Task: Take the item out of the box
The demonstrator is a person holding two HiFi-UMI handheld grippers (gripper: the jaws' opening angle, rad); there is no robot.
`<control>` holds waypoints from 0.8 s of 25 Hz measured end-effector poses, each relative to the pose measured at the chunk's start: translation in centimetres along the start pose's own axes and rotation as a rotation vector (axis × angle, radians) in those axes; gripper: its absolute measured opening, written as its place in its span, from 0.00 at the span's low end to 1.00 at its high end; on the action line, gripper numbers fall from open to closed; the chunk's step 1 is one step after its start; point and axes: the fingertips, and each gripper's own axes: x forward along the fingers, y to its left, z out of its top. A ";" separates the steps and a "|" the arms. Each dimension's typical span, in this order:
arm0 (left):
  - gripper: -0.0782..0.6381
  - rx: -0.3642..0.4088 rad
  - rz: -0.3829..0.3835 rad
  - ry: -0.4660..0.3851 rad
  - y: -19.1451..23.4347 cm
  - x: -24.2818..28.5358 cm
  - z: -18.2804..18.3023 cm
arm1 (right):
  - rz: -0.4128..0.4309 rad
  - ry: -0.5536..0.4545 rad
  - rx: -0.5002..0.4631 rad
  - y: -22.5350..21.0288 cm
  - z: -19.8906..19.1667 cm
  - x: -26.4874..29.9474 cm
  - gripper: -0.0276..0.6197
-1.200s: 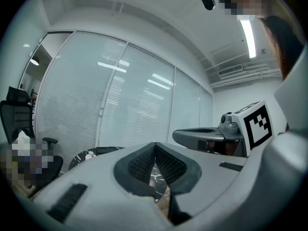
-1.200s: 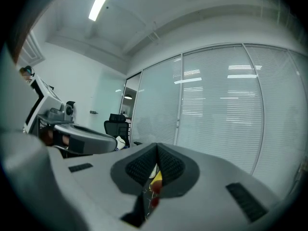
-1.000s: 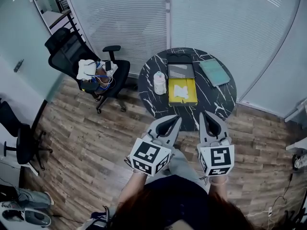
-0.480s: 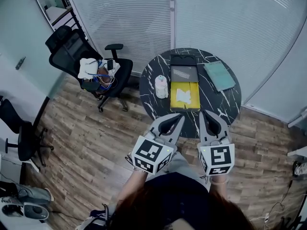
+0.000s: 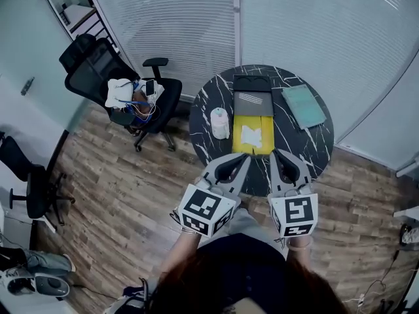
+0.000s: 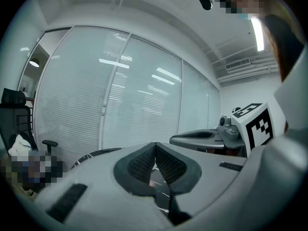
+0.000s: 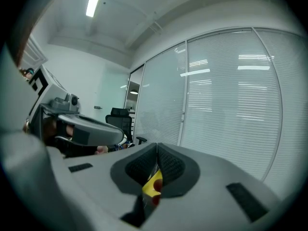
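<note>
An open yellow box (image 5: 254, 136) lies on the round black marble table (image 5: 301, 139), holding a white item (image 5: 249, 135). Its grey lid (image 5: 253, 103) is folded back behind it. Both grippers hover at the table's near edge, short of the box. My left gripper (image 5: 244, 158) is shut and empty, and its pads (image 6: 144, 163) meet at the tip. My right gripper (image 5: 274, 154) is also shut with nothing in it. A sliver of yellow box (image 7: 154, 183) shows below the right gripper's closed pads (image 7: 168, 165).
A white roll (image 5: 220, 123) stands left of the box and a teal notebook (image 5: 302, 106) lies at its right. A black office chair (image 5: 124, 90) with clothes on it stands left of the table. Glass walls with blinds (image 5: 294, 25) rise behind. The floor is wood.
The table and box have drifted right and nearer in the head view. Both gripper tips now reach over the table's near edge. Both stay shut.
</note>
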 end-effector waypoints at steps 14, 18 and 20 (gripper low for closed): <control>0.15 -0.015 0.025 0.025 2.7 4.0 -0.2 | 0.069 0.042 -0.017 -2.0 -1.6 5.4 0.08; 0.15 -0.027 0.033 0.032 3.5 4.5 -0.3 | 0.086 0.063 -0.027 -2.3 -2.2 6.8 0.08; 0.15 -0.029 0.036 0.038 3.8 4.8 -0.5 | 0.097 0.071 -0.026 -2.4 -2.4 7.4 0.08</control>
